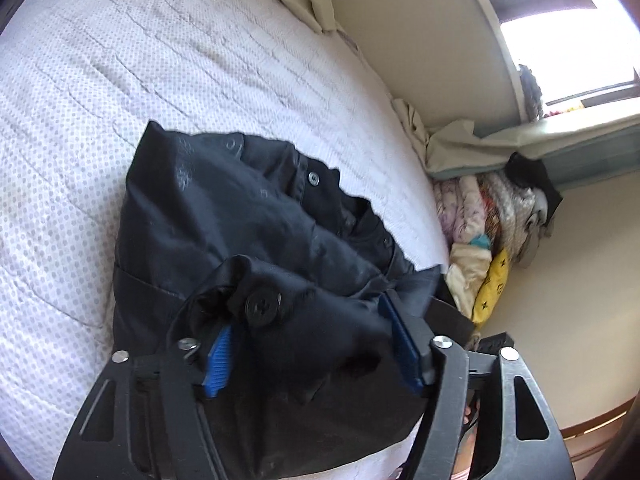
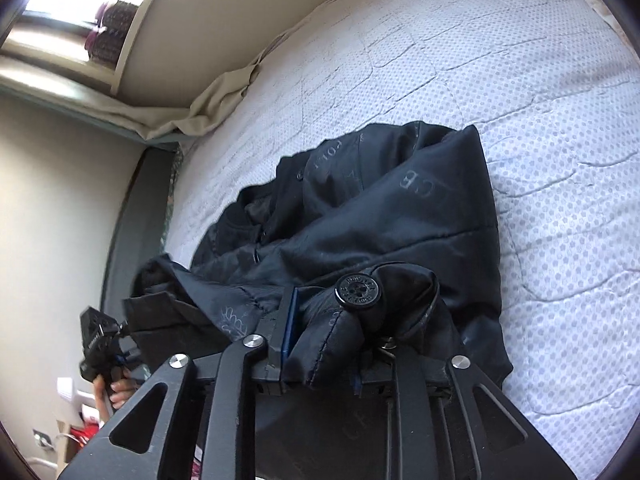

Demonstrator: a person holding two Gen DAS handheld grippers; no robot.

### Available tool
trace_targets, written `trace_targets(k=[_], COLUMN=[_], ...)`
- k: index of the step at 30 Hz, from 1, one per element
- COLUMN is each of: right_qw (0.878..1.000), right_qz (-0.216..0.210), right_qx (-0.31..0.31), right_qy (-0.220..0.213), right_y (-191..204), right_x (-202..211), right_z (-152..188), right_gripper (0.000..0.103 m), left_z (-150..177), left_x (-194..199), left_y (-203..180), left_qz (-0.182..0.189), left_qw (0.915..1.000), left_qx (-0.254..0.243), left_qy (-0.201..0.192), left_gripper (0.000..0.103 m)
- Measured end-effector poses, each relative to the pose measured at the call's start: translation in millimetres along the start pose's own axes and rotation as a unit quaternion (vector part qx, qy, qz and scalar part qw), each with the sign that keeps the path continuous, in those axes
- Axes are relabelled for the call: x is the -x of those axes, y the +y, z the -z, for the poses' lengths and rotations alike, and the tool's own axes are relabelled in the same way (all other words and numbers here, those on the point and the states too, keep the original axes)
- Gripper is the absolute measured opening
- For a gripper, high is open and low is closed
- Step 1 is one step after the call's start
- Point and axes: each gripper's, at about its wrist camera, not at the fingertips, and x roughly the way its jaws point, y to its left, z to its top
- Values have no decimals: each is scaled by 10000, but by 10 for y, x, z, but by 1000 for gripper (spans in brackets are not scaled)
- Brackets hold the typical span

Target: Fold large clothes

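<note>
This is looking like a bedroom in a home. A bed [image 1: 140, 80] is taking up most of both views, wearing a white quilted cover with a fine dotted pattern, and a beige sheet [image 2: 208, 108] is bunching along its far edge against a plain cream wall [image 1: 400, 40]. Daylight is pouring through a window [image 1: 560, 40] above a pale ledge, where a knitted purple thing (too blurred to name) is sitting [image 2: 112, 28]. A pile of folded, patterned linens [image 1: 488, 216] is stacking up in the corner beside the bed, and a black jacket [image 2: 380, 208] is lying on the cover.
</note>
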Motion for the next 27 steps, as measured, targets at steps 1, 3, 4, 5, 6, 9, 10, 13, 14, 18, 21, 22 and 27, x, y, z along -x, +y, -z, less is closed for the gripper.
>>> trace_targets(k=[1,3,4,5,6,9,10,13,14,18,21,22,27], right_qw=[10000,9993,9982,9967,9953,9909,9905,9913,9918,9943,9965,9968,9889], right_qz=[-62,-252,-408,-537,-617,-748,-703,-529,-484,-376,-150,14,1070], right_qx=[-59,-217,-323,-424,-497,-559,-521,-392,-357,-196,7,99,551], right_qy=[-45,-183,-288,-433,-554,-974,-1061,-1140,-1129,-975,-818,-787,-866], right_y=[-14,-50,-79,-97,-106,-111,-103,-75,-65,-31,-6,2,40], right_x=[16,62,102,145,180,343,395,466,478,515,495,484,449], right_z=[-14,-43,-56,-66,-78,-122,-140,-152,-151,-130,-81,-59,20], right_gripper=[23,35,41,54,63,64,64,64,64,64,64,64,64], left_z=[-11,-36,-48,-59,-66,-105,-111,-97,-86,-29,11,26,95], left_x=[26,85,113,134,154,250,268,280,283,308,286,266,98], left_y=[10,23,30,34,34,30,32,46,54,134,198,226,277], left_qz=[22,75,68,11,-102,-680,-736,-762,-760,-847,-934,-968,-1108], left_qw=[10000,9998,9996,9994,9989,9938,9931,9930,9932,9930,9927,9926,9921], left_qx=[9,1,-22,-59,-110,-331,-369,-406,-415,-435,-475,-483,-492], left_qy=[-45,-170,-256,-343,-445,-810,-833,-800,-776,-695,-594,-544,-329], left_gripper=[73,75,76,76,76,77,77,77,77,77,77,77,75])
